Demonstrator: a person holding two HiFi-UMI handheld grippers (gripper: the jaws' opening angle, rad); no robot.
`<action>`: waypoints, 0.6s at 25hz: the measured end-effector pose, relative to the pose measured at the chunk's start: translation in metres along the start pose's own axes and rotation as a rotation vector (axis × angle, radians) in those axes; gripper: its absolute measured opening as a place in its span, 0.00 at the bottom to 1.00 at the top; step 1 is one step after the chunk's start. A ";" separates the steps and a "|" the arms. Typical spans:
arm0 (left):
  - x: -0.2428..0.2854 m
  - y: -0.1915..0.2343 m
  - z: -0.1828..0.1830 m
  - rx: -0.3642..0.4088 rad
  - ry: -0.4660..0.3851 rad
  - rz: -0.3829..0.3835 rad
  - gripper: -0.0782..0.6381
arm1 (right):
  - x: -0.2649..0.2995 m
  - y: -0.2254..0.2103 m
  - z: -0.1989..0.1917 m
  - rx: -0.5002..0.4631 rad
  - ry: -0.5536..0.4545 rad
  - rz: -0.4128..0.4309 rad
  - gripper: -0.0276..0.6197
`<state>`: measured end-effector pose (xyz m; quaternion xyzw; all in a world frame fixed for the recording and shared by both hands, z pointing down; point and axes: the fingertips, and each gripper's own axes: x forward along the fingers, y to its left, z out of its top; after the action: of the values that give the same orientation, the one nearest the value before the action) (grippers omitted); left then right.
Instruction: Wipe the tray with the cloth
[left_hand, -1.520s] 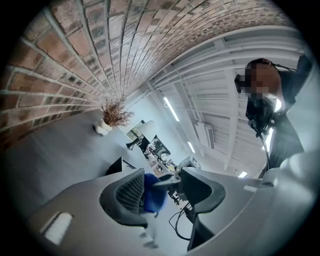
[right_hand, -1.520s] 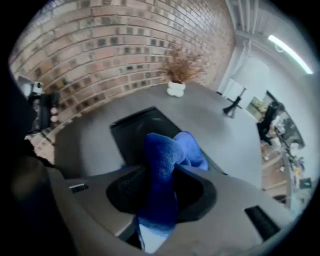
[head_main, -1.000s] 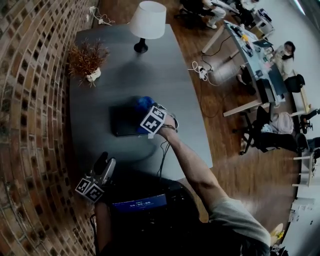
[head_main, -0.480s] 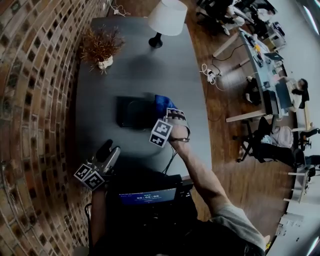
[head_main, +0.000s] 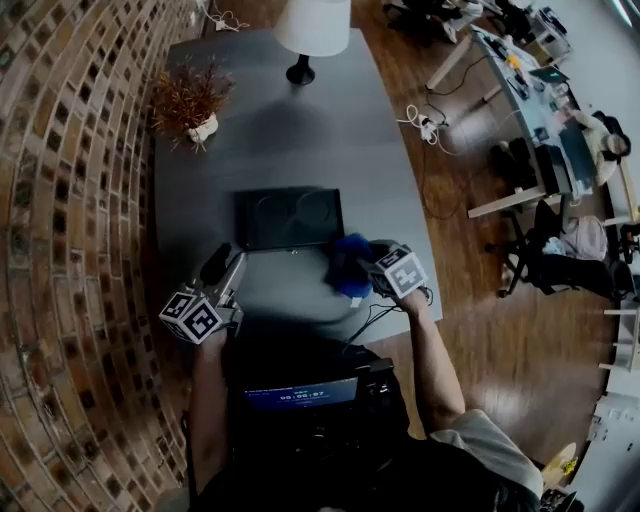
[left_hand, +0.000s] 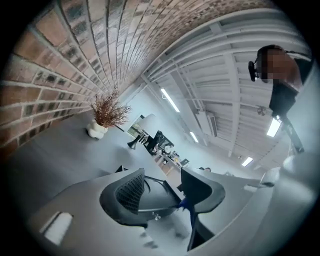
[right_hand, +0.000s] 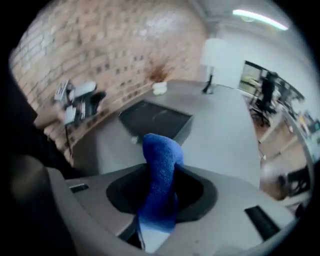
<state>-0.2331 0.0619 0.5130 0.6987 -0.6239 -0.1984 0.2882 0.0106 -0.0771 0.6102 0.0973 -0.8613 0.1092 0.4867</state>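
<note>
- Table (head_main: 285, 150): grey, smooth top set against a brick wall. It carries the tray, a lamp (head_main: 312, 30) and a dried plant (head_main: 185, 100) at the far end.
- Tray (head_main: 290, 217): dark, shallow and rectangular, lying flat on the table with nothing in it. Two faint ring shapes show on its floor. It appears stiff and light, so expect it to slide on the smooth top under a wiping stroke. Brace it at the near rim or a corner.
- Left gripper (head_main: 222, 268): held about level near the tray's near left corner, not touching it. The jaws stand apart with nothing between them, and the tray shows beyond the gap.
- Right gripper (head_main: 368, 268): angled steeply down over the table, just off the tray's near right corner, with its jaws clamped on the cloth.
- Cloth (right_hand: 160, 170): blue, with a towel-like pile, bunched into one fold that sticks out past the jaw tips. It is off the tray, and whether it touches the table cannot be determined. It reads as soft, limp and light, with no risk of breakage. Grip it at the bunched middle and leave a free pad beyond the tips to meet the tray floor
</note>
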 end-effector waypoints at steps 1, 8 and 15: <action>0.010 0.003 0.003 0.025 0.014 0.013 0.41 | -0.007 -0.027 0.014 0.126 -0.128 -0.006 0.26; 0.086 0.034 -0.035 0.289 0.257 0.216 0.52 | 0.025 -0.119 0.064 0.724 -0.631 0.212 0.26; 0.101 0.056 -0.060 0.253 0.412 0.293 0.57 | 0.070 -0.048 0.017 0.741 -0.430 0.446 0.25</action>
<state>-0.2232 -0.0313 0.6034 0.6571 -0.6664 0.0711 0.3451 -0.0257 -0.1322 0.6660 0.0976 -0.8455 0.4875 0.1949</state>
